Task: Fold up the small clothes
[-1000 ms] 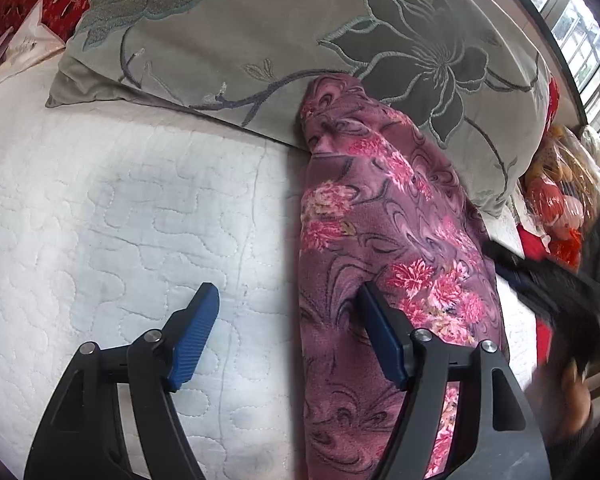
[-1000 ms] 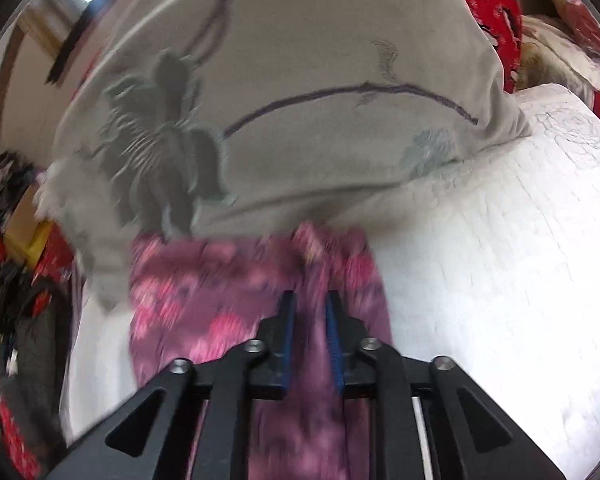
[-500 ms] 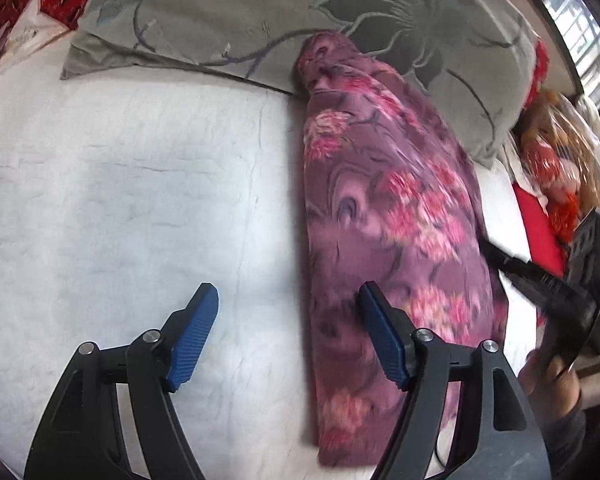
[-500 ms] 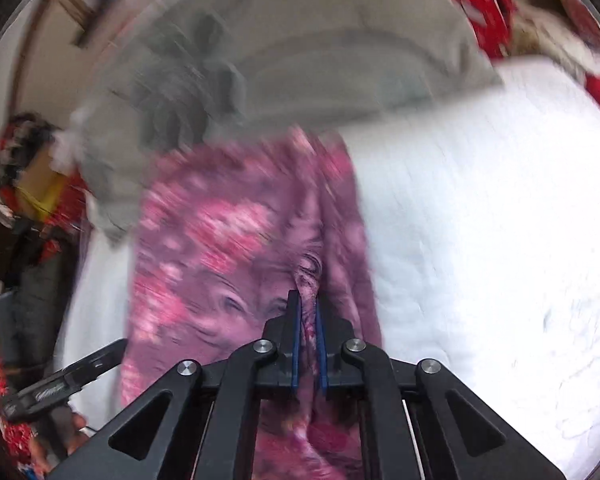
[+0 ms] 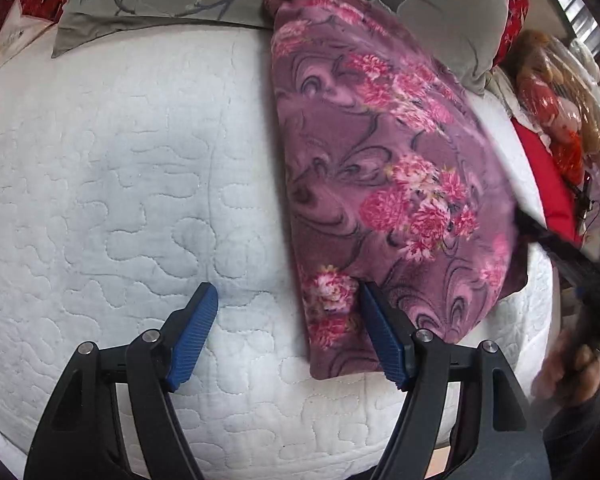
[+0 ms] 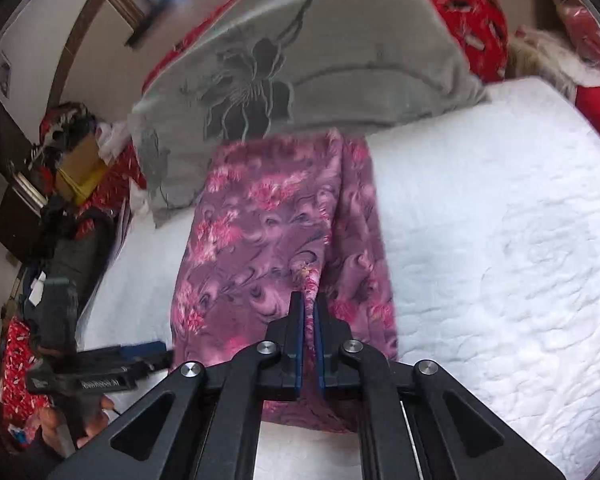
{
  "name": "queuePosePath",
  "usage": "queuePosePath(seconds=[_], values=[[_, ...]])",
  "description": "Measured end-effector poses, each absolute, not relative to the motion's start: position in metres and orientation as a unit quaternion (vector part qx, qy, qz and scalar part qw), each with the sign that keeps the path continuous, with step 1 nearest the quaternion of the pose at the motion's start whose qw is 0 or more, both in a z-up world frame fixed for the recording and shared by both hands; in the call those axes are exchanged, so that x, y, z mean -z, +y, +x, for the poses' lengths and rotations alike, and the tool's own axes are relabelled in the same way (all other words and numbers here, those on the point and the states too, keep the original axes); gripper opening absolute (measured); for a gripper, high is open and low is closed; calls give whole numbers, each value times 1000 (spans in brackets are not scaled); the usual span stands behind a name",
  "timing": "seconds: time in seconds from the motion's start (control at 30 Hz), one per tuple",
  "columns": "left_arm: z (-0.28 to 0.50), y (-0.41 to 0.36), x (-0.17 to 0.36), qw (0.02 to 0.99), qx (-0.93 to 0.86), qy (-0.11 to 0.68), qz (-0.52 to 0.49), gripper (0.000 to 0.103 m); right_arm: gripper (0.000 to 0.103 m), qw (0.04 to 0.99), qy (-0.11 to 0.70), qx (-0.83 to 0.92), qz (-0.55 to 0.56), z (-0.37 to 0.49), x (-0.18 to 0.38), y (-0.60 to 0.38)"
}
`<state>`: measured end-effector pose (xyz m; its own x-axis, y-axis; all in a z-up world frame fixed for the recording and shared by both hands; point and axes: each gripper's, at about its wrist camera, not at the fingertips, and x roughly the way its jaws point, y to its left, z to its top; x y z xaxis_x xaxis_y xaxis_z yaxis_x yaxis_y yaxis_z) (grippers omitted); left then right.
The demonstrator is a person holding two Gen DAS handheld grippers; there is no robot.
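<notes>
Right gripper [image 6: 308, 312] is pinched on a raised ridge of the purple floral garment [image 6: 276, 240], near its front end. Left gripper [image 5: 288, 320] is spread wide and holds nothing; its right finger touches or overlaps the garment's near left corner, can't tell which. Garment lies on the white quilted mattress [image 5: 120, 160], long axis 6 to 12 o'clock, far end against the grey pillow [image 6: 300, 52]. Next fold likely runs along that axis; right gripper already has it.

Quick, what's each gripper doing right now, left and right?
Left gripper: open, holding nothing.
Right gripper: shut on the floral garment.
</notes>
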<state>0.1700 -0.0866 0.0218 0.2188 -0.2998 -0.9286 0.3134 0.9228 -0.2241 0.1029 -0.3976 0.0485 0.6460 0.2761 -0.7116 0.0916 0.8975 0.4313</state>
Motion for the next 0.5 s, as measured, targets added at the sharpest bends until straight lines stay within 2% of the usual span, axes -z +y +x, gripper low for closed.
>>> queuePosePath(seconds=[0.07, 0.1, 0.17, 0.2, 0.27, 0.33, 0.5], values=[[168, -88, -25, 775, 201, 599, 18, 73, 4, 860, 466, -33, 206, 110, -21, -400], [167, -87, -28, 772, 210, 600, 18, 72, 3, 857, 465, -34, 221, 109, -19, -404], [171, -81, -45, 779, 233, 582, 1, 72, 7, 859, 450, -27, 244, 110, -33, -409], [175, -82, -53, 785, 236, 574, -3, 72, 14, 869, 430, -19, 243, 112, -44, -411], [196, -91, -73, 799, 238, 552, -6, 72, 15, 887, 395, -29, 238, 122, -65, -409], [218, -101, -83, 810, 233, 537, -18, 73, 23, 898, 376, -40, 227, 142, -79, -402], [273, -127, -53, 810, 179, 558, -11, 73, 24, 905, 380, -35, 188, 184, -67, -385]])
